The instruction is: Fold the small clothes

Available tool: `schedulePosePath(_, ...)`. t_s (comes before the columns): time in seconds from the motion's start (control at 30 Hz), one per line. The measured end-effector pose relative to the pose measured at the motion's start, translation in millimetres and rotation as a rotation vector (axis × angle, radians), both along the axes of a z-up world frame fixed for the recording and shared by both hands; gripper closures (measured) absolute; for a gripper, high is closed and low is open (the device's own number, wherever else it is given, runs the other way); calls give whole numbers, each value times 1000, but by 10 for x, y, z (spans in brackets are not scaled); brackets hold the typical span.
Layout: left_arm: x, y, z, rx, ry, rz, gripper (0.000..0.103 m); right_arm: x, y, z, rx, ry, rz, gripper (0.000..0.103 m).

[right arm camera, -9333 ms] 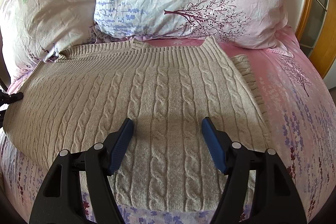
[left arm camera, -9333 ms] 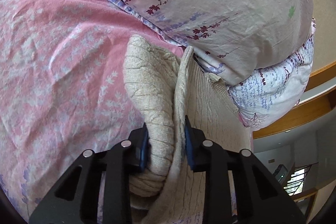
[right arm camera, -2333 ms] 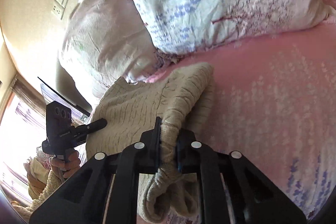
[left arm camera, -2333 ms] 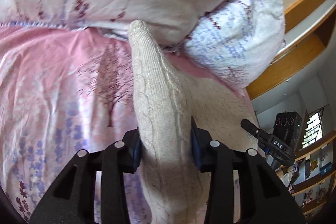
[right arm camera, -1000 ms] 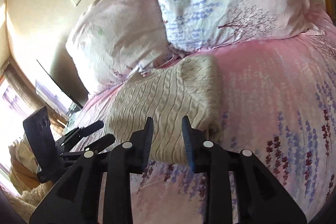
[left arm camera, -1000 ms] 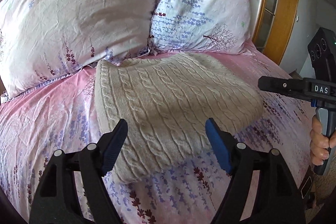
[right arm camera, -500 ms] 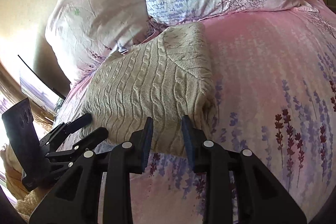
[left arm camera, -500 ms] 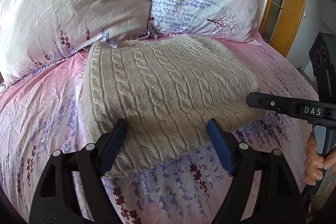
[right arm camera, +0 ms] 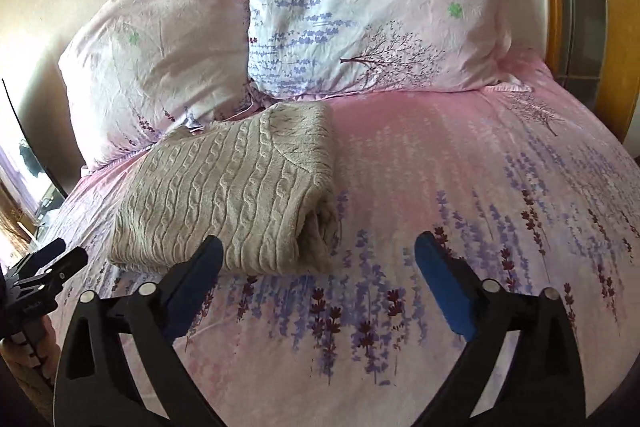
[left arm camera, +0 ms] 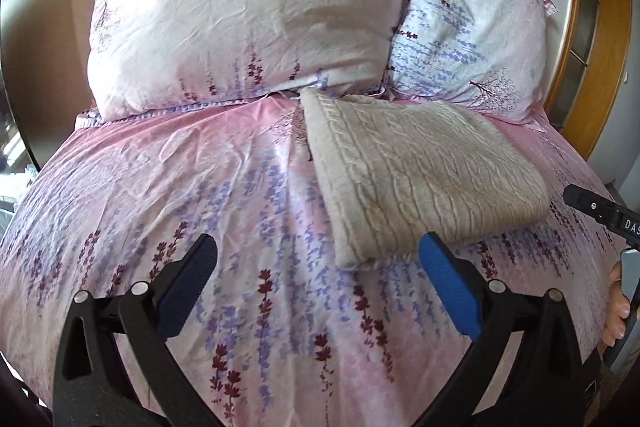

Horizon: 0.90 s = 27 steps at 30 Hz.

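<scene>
Left wrist view: folded beige sweater (left arm camera: 420, 179) lies on the pink bedspread (left arm camera: 180, 187) at two o'clock, touching the pillows (left arm camera: 248, 7). Left gripper (left arm camera: 320, 283) gapes wide, empty. Right gripper (right arm camera: 316, 275) likewise spreads wide and empty, sweater at ten o'clock.

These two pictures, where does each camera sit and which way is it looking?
Left wrist: on the left gripper, looking up the bed at the pillows, folded sweater right of centre; its open fingers show.
Right wrist: on the right gripper, facing likewise, sweater to the left; its open fingers show.
Shared: sweater, both pillows, pink bedspread.
</scene>
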State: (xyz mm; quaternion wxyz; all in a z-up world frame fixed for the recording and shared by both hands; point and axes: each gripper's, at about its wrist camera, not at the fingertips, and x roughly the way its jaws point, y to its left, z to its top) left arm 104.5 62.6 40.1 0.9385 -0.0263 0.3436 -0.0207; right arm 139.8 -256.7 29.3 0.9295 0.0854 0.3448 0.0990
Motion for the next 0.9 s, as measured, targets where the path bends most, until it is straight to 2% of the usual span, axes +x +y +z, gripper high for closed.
schedulePosePath(0.1, -66, 41, -95, 0, 25, 28, 2, -93, 75, -32, -42, -7, -13, 1)
schedulePosePath(0.23, -53, -44, -270, 31, 88, 32, 2, -99, 274, -190, -109, 80, 3, 1)
schedulePosePath(0.47, 1, -195, -445, 87, 152, 19, 2, -104, 491, -423, -126, 167, 37, 1)
schedulePosePath(0.63, 48, -218, -515, 109, 191, 15, 2, -97, 561, -480, -169, 173, 21, 1)
schedulePosePath(0.9, 84, -182, -551, 81, 219, 12, 2, -109, 630, -496, -209, 180, 33, 1)
